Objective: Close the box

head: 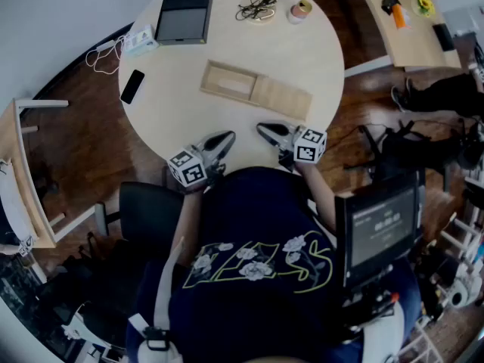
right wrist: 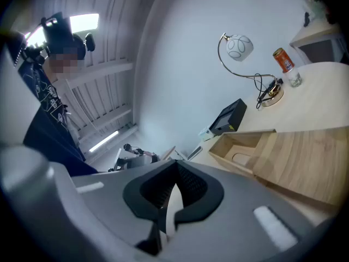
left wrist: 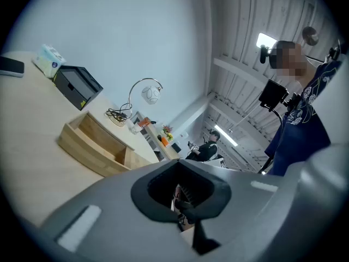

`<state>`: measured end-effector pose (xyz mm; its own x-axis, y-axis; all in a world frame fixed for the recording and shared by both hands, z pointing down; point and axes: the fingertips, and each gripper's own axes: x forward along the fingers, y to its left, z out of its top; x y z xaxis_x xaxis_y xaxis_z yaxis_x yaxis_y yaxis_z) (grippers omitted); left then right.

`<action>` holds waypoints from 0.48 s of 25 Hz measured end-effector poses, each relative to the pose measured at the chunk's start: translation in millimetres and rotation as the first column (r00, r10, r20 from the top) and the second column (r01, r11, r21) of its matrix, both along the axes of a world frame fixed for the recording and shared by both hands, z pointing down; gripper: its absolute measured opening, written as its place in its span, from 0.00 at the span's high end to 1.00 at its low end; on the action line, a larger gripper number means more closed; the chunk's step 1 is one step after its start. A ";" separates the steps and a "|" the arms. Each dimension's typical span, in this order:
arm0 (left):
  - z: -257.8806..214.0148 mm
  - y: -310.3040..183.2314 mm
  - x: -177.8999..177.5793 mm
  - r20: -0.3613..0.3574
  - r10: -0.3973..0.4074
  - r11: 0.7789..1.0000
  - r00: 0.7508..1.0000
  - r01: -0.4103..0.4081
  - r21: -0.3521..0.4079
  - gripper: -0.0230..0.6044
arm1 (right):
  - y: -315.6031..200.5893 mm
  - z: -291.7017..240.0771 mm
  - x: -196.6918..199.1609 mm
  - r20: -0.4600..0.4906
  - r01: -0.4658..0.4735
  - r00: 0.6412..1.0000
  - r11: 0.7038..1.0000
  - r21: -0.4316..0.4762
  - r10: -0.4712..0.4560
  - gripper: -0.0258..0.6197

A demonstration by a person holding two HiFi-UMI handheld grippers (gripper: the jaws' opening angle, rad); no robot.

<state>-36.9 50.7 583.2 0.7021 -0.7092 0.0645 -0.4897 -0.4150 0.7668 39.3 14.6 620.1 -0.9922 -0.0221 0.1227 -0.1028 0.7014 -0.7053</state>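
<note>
A long wooden box (head: pixel 253 89) lies in the middle of the round table (head: pixel 174 119). Its sliding lid (head: pixel 281 97) covers the right part, and the left compartment (head: pixel 227 82) stands open and looks empty. My left gripper (head: pixel 219 144) and right gripper (head: pixel 266 132) rest at the table's near edge, both shut on nothing and well short of the box. The left gripper view has the box (left wrist: pixel 92 141) ahead on the left beyond my left gripper (left wrist: pixel 180 201). The right gripper view shows the box (right wrist: pixel 240 149) and its lid (right wrist: pixel 305 157) to the right of my right gripper (right wrist: pixel 170 201).
A black case (head: pixel 184 15), a phone (head: pixel 132 86), a white pack (head: pixel 140 40), tangled cables (head: pixel 257 7) and a tape roll (head: pixel 301 9) lie toward the table's far side. A lamp (right wrist: pixel 240 47) and a can (right wrist: pixel 282 60) stand there too. A black chair (head: pixel 144 210) is at the lower left.
</note>
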 end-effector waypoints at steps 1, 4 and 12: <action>0.0 0.7 3.3 0.004 0.009 1.000 1.000 -0.009 0.001 0.96 | 4.8 -3.9 -2.1 0.002 0.013 1.000 1.000 0.006 -0.013 0.97; 0.7 2.3 11.4 0.018 0.032 0.999 0.999 -0.032 0.006 0.96 | 14.8 -10.0 -4.6 0.000 0.029 1.000 0.999 0.013 -0.029 0.97; 50.7 -67.6 -100.1 0.206 -0.258 0.961 0.944 0.272 -0.044 0.96 | -92.7 75.5 140.1 -0.406 -0.537 0.740 0.834 0.124 0.537 0.97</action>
<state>-137.0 -16.9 633.9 0.4580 -0.8564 0.2385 -0.7182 -0.1983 0.6670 179.4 -78.1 695.5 -0.6724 -0.5357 0.5109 -0.7387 0.4412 -0.5096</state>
